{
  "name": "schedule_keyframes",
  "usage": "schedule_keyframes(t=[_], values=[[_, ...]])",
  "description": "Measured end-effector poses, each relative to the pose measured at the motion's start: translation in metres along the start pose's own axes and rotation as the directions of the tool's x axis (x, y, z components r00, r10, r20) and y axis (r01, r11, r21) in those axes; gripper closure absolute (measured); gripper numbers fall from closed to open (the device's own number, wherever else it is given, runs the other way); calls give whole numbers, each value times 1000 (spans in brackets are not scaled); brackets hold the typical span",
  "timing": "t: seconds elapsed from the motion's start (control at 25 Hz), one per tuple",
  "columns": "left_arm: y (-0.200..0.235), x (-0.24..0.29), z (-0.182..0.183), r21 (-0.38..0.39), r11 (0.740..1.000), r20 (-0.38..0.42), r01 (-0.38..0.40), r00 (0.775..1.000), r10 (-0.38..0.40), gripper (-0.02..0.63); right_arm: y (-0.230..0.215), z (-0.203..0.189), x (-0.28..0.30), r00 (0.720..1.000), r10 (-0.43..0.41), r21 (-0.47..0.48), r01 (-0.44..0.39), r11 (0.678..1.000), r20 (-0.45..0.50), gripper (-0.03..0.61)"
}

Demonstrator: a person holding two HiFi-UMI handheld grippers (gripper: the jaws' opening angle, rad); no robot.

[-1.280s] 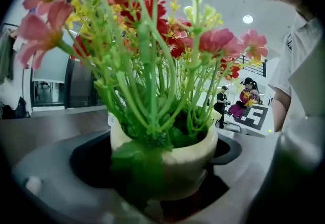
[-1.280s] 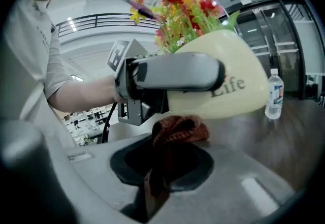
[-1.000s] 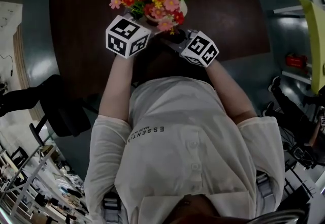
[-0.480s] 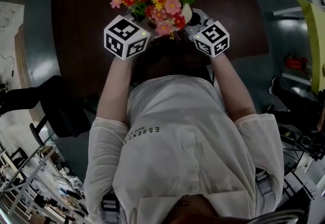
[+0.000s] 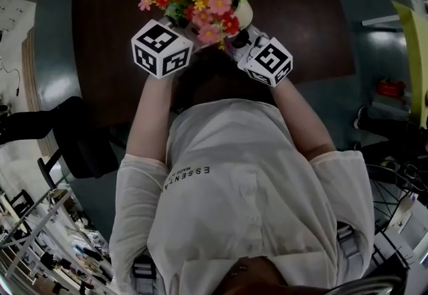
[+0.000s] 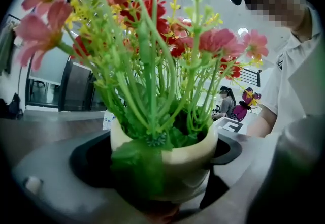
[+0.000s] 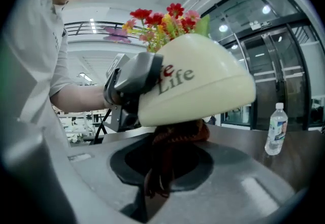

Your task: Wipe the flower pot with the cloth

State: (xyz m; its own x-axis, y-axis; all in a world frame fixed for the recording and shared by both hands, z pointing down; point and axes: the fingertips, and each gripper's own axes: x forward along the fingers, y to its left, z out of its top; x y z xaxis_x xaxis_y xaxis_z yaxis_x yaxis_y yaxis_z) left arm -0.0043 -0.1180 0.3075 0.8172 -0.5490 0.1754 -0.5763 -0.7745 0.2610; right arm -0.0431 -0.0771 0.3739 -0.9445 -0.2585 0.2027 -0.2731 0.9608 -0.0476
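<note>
Left gripper point(image 7: 132, 83) clamping the cream flower pot point(image 7: 200, 83), holding it tilted over the bench's point(image 5: 304, 19) near edge, right gripper point(image 7: 163, 167) pinching a dark red cloth point(image 7: 175, 139), cloth pressing against the pot's underside.
</note>
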Motion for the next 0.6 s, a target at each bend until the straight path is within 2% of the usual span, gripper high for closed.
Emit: schedule_keyframes(t=[0.2, 0.28, 0.36, 0.48, 0.56, 0.6], values=[[13, -1, -9, -15, 1000, -29, -23, 999, 23, 57, 22, -15, 11, 988, 135, 55, -132, 990, -70, 528], [18, -2, -14, -23, 999, -32, -35, 999, 35, 57, 34, -29, 11, 967, 226, 109, -214, 971, -121, 528], [24, -2, -22, -14, 998, -48, -54, 997, 53, 57, 37, -48, 7, 945, 261, 140, -236, 962, -196, 528], [34, -1, -42, 19, 997, -102, -81, 991, 82, 57, 12, -77, -10, 939, 171, 165, -126, 978, -298, 528], [39, -2, -60, 33, 995, -133, -90, 987, 94, 57, -18, -90, -27, 942, 53, 204, 17, 979, -332, 528], [41, -2, -68, 34, 995, -144, -93, 985, 97, 57, -36, -94, -35, 941, -19, 224, 100, 969, -339, 528]])
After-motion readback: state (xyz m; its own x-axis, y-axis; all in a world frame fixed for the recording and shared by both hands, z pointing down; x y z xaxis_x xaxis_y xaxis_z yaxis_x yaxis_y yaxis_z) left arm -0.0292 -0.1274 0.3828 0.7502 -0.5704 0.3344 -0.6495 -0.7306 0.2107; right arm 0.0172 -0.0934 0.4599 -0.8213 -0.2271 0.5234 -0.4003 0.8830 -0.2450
